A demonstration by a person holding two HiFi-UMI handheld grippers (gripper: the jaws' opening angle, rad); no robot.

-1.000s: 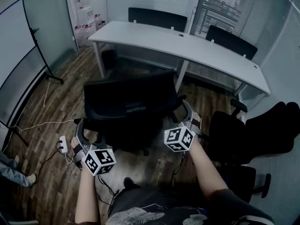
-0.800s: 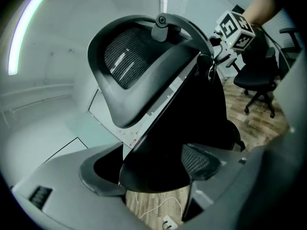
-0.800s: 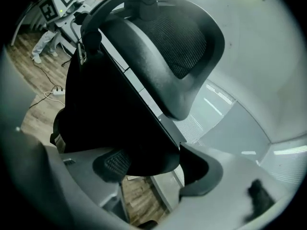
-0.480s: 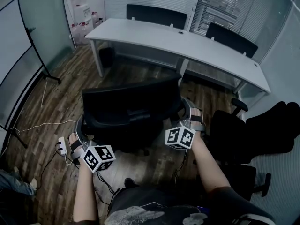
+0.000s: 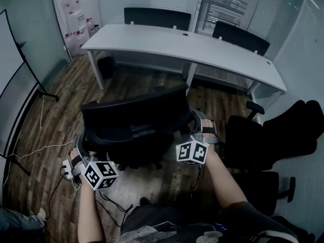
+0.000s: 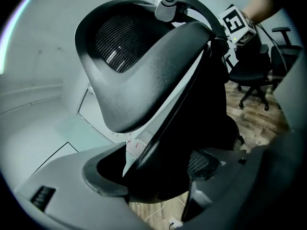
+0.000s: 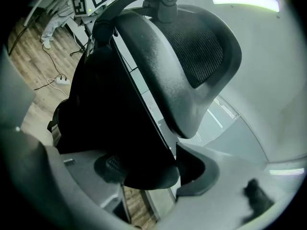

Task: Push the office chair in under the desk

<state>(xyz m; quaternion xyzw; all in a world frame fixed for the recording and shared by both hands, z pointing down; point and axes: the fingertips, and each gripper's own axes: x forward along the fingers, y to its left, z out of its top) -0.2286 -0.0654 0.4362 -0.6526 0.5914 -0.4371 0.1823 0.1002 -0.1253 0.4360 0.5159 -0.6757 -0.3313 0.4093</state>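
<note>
A black mesh-backed office chair (image 5: pixel 134 118) stands on the wood floor, its back toward me, a short way in front of the long white desk (image 5: pixel 167 39). My left gripper (image 5: pixel 83 148) is shut on the left edge of the backrest. My right gripper (image 5: pixel 196 125) is shut on its right edge. In the left gripper view the backrest and headrest (image 6: pixel 144 71) fill the frame, with the backrest's rim between the jaws of the left gripper (image 6: pixel 158 176). The right gripper view mirrors this: the chair back (image 7: pixel 187 66) runs down into the right gripper (image 7: pixel 148 176).
Two black chairs (image 5: pixel 157 16) (image 5: pixel 240 37) sit behind the desk. More black chairs (image 5: pixel 248 135) crowd the right side. A whiteboard on a stand (image 5: pixel 20 80) is at the left. A power strip with cables (image 5: pixel 66 168) lies on the floor by my left hand.
The chair and both grippers have shifted a little left and lower in the head view, along with the view itself. Both grippers have kept their hold on the backrest.
</note>
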